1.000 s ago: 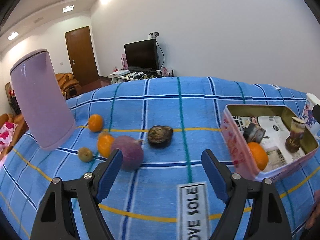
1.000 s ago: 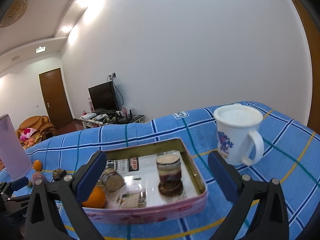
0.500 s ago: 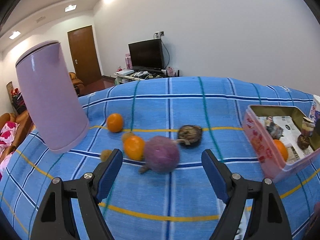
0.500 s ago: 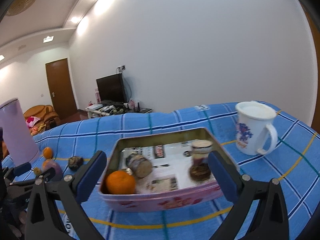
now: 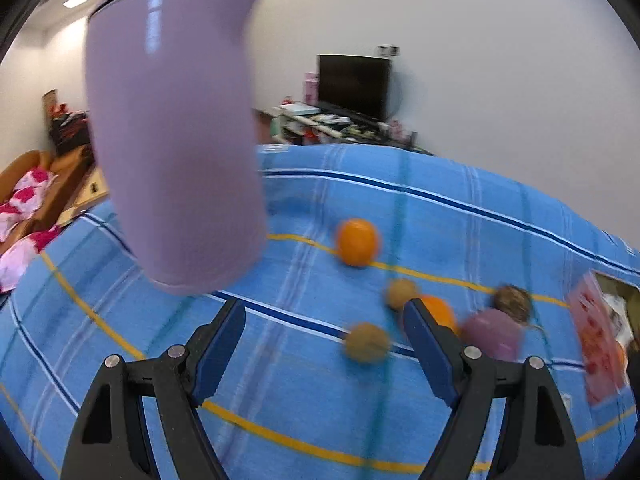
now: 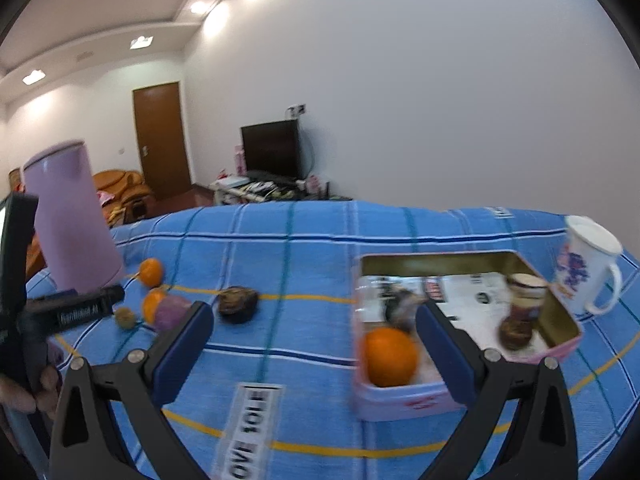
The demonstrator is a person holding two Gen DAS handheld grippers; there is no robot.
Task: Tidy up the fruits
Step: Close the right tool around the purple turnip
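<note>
Both tools are spread and empty — the left tool [image 5: 324, 340] hangs over the blue checked cloth [image 5: 460, 216] with a small brown fruit [image 5: 367, 342] between its jaws but untouched. To pick well, it should centre on one fruit and avoid nudging the orange [image 5: 439, 311] and purple fruit [image 5: 493, 333] just right of it. The right tool [image 6: 314, 334] faces the pink tin [image 6: 400, 400], which holds one orange [image 6: 389, 357], a jar [image 6: 524, 294] and other blurred items; the loose fruits lie left of the tin, near the lilac kettle [image 6: 68, 216].

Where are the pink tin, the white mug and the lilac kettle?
pink tin [image 6: 400, 402], right wrist view, front wall.
white mug [image 6: 588, 276], right wrist view, body.
lilac kettle [image 5: 172, 152], left wrist view, side.
</note>
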